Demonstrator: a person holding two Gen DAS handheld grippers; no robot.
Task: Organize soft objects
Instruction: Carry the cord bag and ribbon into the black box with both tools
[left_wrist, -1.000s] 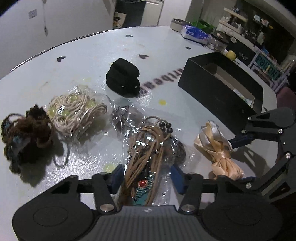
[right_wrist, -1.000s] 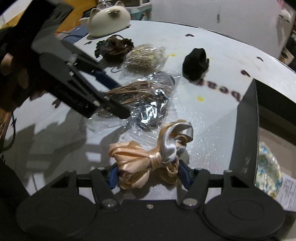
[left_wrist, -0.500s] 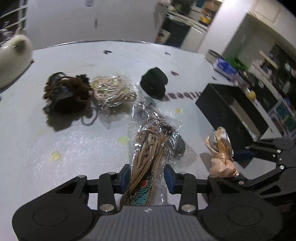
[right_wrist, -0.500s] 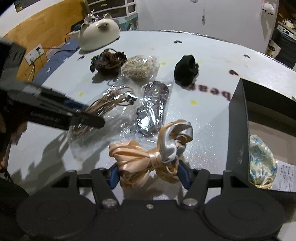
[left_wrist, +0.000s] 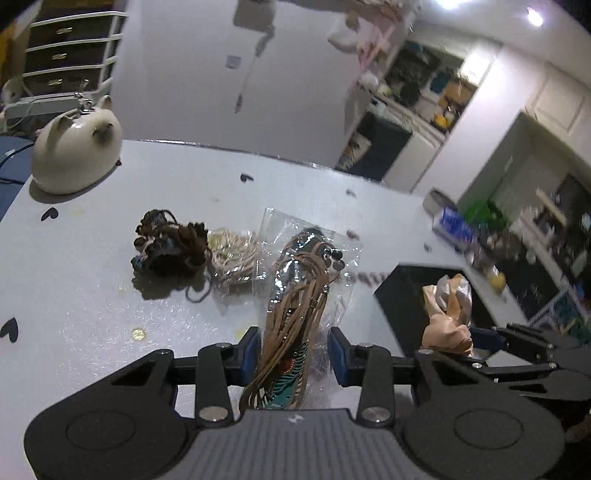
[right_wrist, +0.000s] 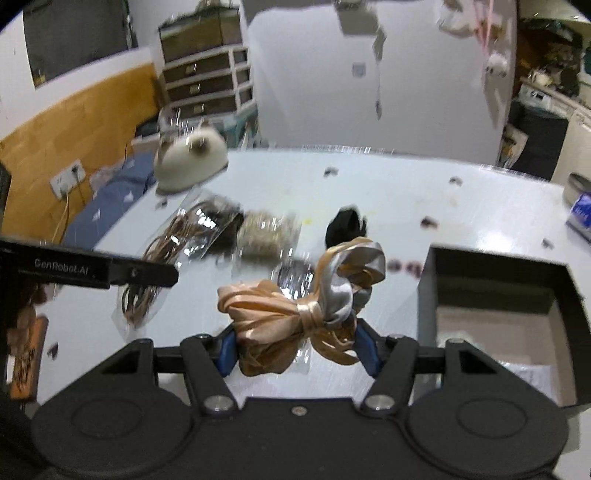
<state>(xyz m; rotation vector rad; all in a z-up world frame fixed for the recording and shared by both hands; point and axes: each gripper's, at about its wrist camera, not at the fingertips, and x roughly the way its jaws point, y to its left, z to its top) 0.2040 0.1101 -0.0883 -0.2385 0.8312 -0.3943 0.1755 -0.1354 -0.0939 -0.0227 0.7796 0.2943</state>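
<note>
Above table (left_wrist: 92, 302), left tool (left_wrist: 293, 349) gripping cord packet (left_wrist: 295, 295), right tool (right_wrist: 297, 345) gripping ribbon (right_wrist: 295, 306)

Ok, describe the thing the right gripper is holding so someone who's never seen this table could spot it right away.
Find the open black box on the white table; just left of it the right gripper holds a satin ribbon bundle up off the surface. Unlike the bagged cords and dark yarn behind, it is glossy peach with one silver loop, tied like a bow.

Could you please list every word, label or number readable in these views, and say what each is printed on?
"GenRobot.AI": white lettering on the black finger of the left gripper, in the right wrist view.
Dark printed letters on the white table, near the black open box: too blurred to read.
Blue packet at the table's far edge: print too blurred to read.
</note>
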